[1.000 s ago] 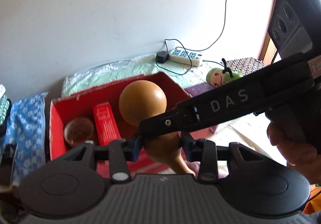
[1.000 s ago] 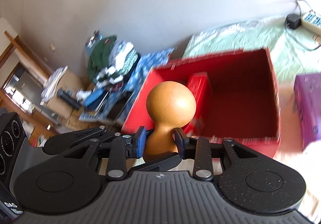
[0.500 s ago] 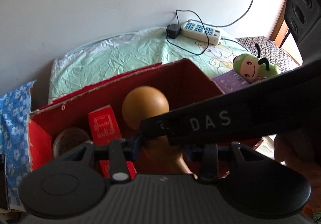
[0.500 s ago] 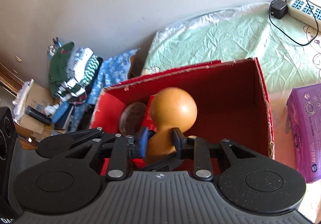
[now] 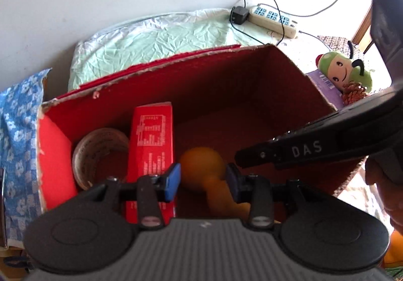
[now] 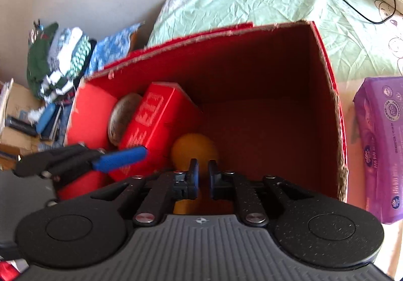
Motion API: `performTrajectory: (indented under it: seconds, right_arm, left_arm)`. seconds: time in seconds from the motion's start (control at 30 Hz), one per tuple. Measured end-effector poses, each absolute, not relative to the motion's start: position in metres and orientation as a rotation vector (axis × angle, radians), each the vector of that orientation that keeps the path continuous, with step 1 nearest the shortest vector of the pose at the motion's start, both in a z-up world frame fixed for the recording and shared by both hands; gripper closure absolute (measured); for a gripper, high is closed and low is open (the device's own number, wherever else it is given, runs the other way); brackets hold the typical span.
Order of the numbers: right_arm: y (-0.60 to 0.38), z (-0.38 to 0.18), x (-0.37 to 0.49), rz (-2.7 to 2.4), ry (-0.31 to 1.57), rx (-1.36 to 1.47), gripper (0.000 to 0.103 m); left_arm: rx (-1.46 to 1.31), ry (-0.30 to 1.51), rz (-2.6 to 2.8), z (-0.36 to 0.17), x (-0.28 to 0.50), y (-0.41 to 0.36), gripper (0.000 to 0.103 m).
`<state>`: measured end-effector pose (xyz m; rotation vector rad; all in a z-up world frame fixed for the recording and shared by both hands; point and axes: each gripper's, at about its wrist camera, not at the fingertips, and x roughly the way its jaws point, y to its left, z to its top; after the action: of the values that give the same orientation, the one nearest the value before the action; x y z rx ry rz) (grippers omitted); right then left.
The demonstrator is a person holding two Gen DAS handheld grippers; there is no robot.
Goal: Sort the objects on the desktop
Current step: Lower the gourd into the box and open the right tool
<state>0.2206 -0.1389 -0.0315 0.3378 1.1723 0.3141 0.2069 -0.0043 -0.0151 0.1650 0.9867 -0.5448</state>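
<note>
I am leaning both grippers down into the red box (image 5: 176, 62), because that is where the gourd (image 5: 201, 165) belongs. It is inside the box near the front wall, its round head against the floor area beside the red carton (image 5: 151, 145), and it looks smeared, so I judge it is loose rather than held.

My left gripper (image 5: 202, 180) stands partly open. The gourd shows between its blue pads, but deeper down, and from the right camera the one pad in view is clear of it, so I read no grip there. My right gripper (image 6: 203, 170) has only a narrow slit between its jaws, and they are opening. Nothing is pinched in them, and the gourd lies below and beyond.

The carton leans against a round tin (image 5: 100, 150) in the left corner, which leaves the right half of the box floor bare. The carton crowds the gourd on one side, and my two grippers crowd each other over it.

Outside the box, on the right, wait a purple pack (image 6: 377, 142), a green plush toy (image 5: 345, 72) and a pine cone (image 5: 354, 93). A power strip (image 5: 273, 19) and its cables lie behind, on the green sheet (image 5: 163, 36).
</note>
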Motion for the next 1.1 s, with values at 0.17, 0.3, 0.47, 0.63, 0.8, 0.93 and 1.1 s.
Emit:
performTrajectory:
  seconds: [0.17, 0.3, 0.47, 0.63, 0.8, 0.93, 1.1]
  right_arm:
    - [-0.128, -0.041, 0.225, 0.345, 1.23, 0.306, 0.089]
    - [-0.127, -0.059, 0.243, 0.318, 1.279, 0.346, 0.089]
    - [-0.14, -0.057, 0.248, 0.296, 1.27, 0.406, 0.086]
    - [-0.152, -0.037, 0.226, 0.278, 1.217, 0.312, 0.084]
    - [-0.16, -0.034, 0.219, 0.224, 1.215, 0.244, 0.084]
    - [-0.162, -0.035, 0.221, 0.218, 1.227, 0.225, 0.077]
    - [-0.144, -0.044, 0.23, 0.301, 1.297, 0.147, 0.059]
  left_arm:
    - [0.197, 0.976, -0.552, -0.015, 0.202, -0.004, 0.07]
    - [0.181, 1.02, -0.544, -0.025, 0.21, -0.006, 0.071]
    - [0.154, 1.039, -0.576, -0.024, 0.213, -0.003, 0.071]
    - [0.206, 0.953, -0.609, -0.004, 0.193, 0.001, 0.062]
    - [0.14, 0.884, -0.569, 0.021, 0.188, 0.027, 0.055]
    - [0.188, 0.865, -0.475, 0.024, 0.192, 0.043, 0.037]
    - [0.181, 0.955, -0.488, 0.002, 0.196, 0.052, 0.037]
